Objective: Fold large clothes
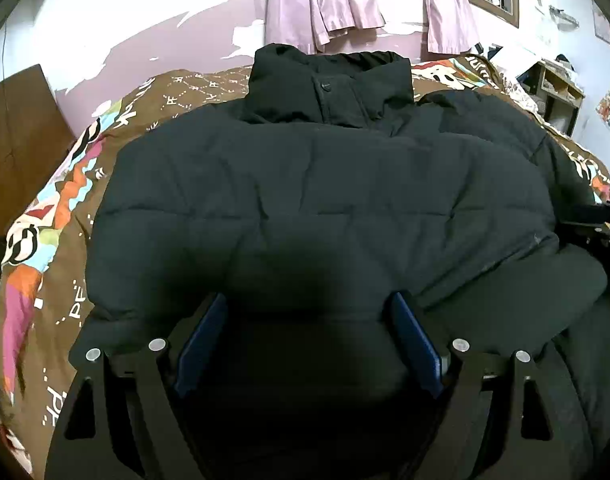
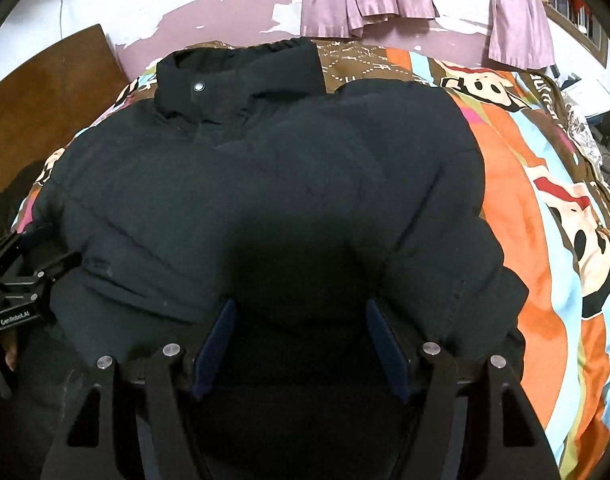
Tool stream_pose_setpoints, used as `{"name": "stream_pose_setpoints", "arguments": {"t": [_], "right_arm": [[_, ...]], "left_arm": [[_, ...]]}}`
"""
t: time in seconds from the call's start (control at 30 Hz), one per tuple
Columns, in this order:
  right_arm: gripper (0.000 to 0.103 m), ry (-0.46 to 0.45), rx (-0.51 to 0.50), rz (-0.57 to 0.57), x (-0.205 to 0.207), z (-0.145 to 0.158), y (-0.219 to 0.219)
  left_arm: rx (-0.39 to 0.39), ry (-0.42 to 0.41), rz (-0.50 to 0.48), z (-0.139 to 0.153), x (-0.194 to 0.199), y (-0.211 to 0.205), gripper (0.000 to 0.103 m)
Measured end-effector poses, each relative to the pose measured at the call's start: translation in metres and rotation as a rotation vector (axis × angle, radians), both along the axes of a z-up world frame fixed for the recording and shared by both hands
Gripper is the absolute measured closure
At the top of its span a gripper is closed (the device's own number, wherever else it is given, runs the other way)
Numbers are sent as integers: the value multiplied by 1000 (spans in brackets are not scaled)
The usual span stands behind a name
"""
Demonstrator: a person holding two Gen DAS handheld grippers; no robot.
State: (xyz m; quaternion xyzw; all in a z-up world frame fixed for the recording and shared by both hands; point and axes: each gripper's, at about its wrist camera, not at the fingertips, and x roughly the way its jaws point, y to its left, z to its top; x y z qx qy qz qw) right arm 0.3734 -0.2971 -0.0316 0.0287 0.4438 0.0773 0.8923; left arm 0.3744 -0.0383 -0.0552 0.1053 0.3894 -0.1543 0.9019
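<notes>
While both grippers hang low over its near edge, a big black puffer jacket (image 1: pixel 313 184) lies spread on a bed covered by a brown blanket (image 1: pixel 53 216) printed with bright cartoon shapes in orange, pale blue and pink. The jacket's collar (image 1: pixel 329 84) points toward the far wall, with a snap button showing at its front, and both sleeves are folded in across the body, so the padded bulk sits in a rounded heap near the middle of the bed. Seen from the left wrist, the left gripper (image 1: pixel 309 336) has its blue-padded fingers (image 1: pixel 203 344) spread wide, released, with dark jacket fabric lying below and between them but not pinched. Seen from the right wrist, the right gripper (image 2: pixel 301 340) also stands with its fingers (image 2: pixel 215 344) apart, gripping nothing; the jacket's folded right sleeve (image 2: pixel 445 264) bulges just beyond its right finger. At the left edge of that same view the left gripper appears from the side, close to the jacket's edge. Behind the bed, a wall with peeling pink paint (image 1: pixel 153 44) carries pale lilac curtains (image 1: pixel 325 0) hanging under a window frame, and a brown wooden board (image 1: pixel 21 136) stands at the left.
</notes>
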Motion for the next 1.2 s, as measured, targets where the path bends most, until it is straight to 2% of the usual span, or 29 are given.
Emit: {"name": "stream_pose_setpoints", "arguments": {"t": [0.3,0.53,0.67,0.83,1.03,1.2], "right_arm": [[25,-78,10,-2,-9,13,2],[17,-94,13,-6,-4,22,3],[15,-103,35,-22,4,28,-1],[14,-114,84,-49,27,42,-10],[14,-85,224,-87,79,60,-28],[14,-146,292,-142,136,69,-36]], "left_arm": [[-138,14,10,29,4,17,23],[-281,86,143,59,43,43,23],[-262,82,215,77,67,47,22],[-214,58,228,90,86,40,22],[-273,41,217,104,124,27,22],[-277,-15,249,113,174,11,22]]}}
